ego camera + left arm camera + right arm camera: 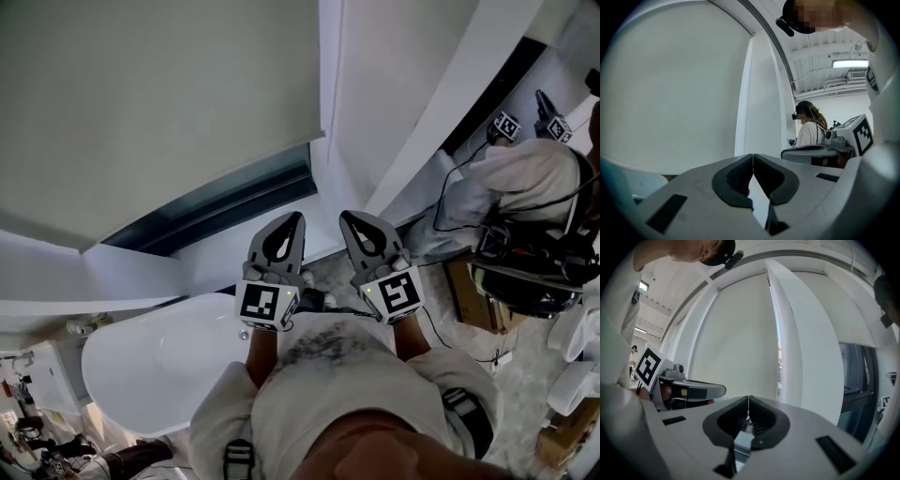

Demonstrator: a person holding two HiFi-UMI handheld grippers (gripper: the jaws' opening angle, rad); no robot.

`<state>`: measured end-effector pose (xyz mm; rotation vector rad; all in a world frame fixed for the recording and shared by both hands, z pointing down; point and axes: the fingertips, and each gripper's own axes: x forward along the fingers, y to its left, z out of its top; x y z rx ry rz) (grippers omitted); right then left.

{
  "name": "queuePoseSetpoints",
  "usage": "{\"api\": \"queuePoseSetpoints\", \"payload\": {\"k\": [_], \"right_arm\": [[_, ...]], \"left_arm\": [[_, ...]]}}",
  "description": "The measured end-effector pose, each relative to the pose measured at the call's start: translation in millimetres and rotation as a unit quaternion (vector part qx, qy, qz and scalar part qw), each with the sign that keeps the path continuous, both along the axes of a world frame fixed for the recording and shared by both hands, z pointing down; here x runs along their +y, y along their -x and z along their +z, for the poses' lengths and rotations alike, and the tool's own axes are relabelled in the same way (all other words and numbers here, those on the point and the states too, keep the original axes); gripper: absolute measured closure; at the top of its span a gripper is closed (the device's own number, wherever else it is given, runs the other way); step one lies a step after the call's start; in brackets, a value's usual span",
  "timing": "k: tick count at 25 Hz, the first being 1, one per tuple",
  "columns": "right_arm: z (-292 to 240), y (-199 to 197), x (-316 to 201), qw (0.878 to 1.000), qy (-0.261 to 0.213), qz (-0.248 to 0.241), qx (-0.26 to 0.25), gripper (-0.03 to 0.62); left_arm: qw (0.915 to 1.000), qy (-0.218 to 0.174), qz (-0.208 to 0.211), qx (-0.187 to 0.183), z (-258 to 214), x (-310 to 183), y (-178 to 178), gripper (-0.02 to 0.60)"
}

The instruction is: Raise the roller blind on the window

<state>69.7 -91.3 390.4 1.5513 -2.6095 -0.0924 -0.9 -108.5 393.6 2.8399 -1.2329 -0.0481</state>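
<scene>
Pale grey roller blind (159, 94) hangs far down over the big window and covers most of it. Only a strip of dark window glass (234, 199) shows under its bottom edge. A tall white post (330, 94) stands just beside the blind, on its right. Below the window sits a smooth white oval bathtub (150, 370). Far off to the right, another person in a white top (525, 173) stands by the next window.

The left gripper (297, 218) and the right gripper (345, 216) are held side by side, close to the holder's body. Both point up at the window. They are well apart from the blind and do not touch it. The jaws of the left gripper are pressed together with nothing between them. The jaws of the right gripper are pressed together too, and they hold nothing.
</scene>
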Motion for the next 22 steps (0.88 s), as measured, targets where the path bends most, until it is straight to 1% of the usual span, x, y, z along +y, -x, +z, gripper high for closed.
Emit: {"api": "queuePoseSetpoints", "payload": {"k": [2,6,10,14,18,22], "right_arm": [[-3,2,-8,1.000,-0.004,0.005,0.000,0.531],[5,3,-19,1.000,0.021,0.019,0.002,0.531],[7,2,-30,0.999,0.021,0.033,0.005,0.531],[4,-1,-41,0.999,0.005,0.051,0.008,0.531],[8,-3,-48,0.997,0.019,0.072,0.011,0.531],[9,-4,-57,0.996,0.021,0.087,0.016,0.531]], "left_arm": [[0.9999,0.001,0.010,0.001,-1,-9,-2,0.571],[0.9996,0.006,0.029,0.002,2,-25,-5,0.571],[0.9986,0.008,0.053,0.004,5,-40,-11,0.571],[0.9968,0.008,0.079,0.010,5,-53,-21,0.571],[0.9946,0.008,0.102,0.015,3,-66,-26,0.571],[0.9918,0.010,0.127,0.016,3,-78,-31,0.571]]}}
